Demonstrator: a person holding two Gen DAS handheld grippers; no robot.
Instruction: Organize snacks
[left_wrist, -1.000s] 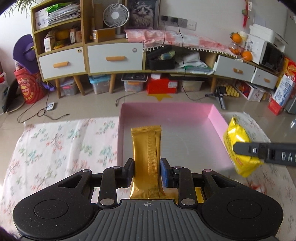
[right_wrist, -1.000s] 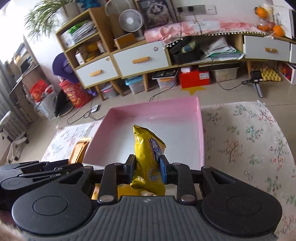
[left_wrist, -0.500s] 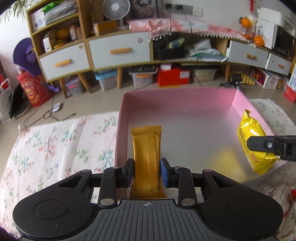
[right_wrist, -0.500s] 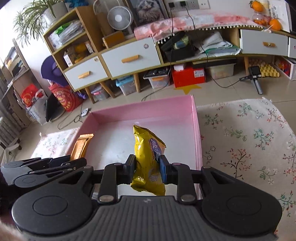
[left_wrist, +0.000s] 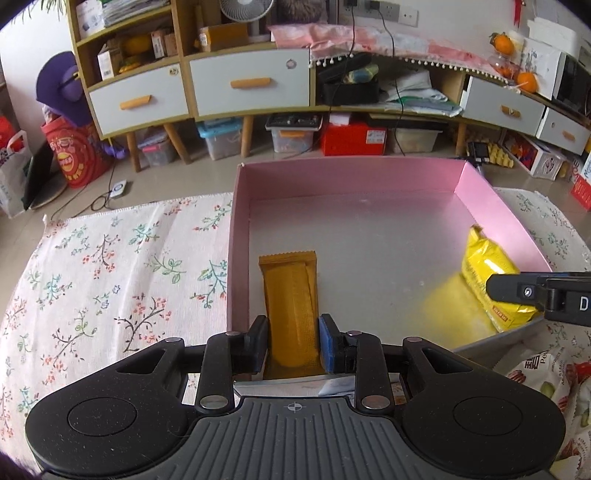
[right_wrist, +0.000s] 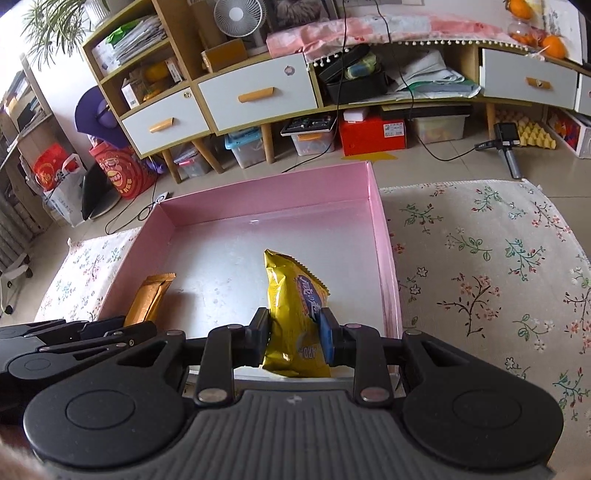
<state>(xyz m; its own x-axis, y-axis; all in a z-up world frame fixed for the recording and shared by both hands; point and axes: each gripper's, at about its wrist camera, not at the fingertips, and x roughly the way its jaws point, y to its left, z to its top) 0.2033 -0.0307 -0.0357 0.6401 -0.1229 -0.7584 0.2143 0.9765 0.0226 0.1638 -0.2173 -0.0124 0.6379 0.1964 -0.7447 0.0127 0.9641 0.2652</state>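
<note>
Both tools now sit lower over the pink box. Left tool grips the gold bar; right tool, jaws just easing apart, still pinches the yellow bag. Placing step; next, let go fully.

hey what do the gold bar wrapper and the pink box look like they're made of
Gold bar wrapper: probably metallised plastic film, matte gold, with crimped serrated ends. Pink box: likely cardboard, with thin, straight, matte pink walls and folded corners; its grey floor is glossy, reflecting light.

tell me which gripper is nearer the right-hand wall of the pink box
Right. The right gripper holds its yellow snack bag close beside that wall of the pink box; the left gripper works by the opposite wall.
</note>
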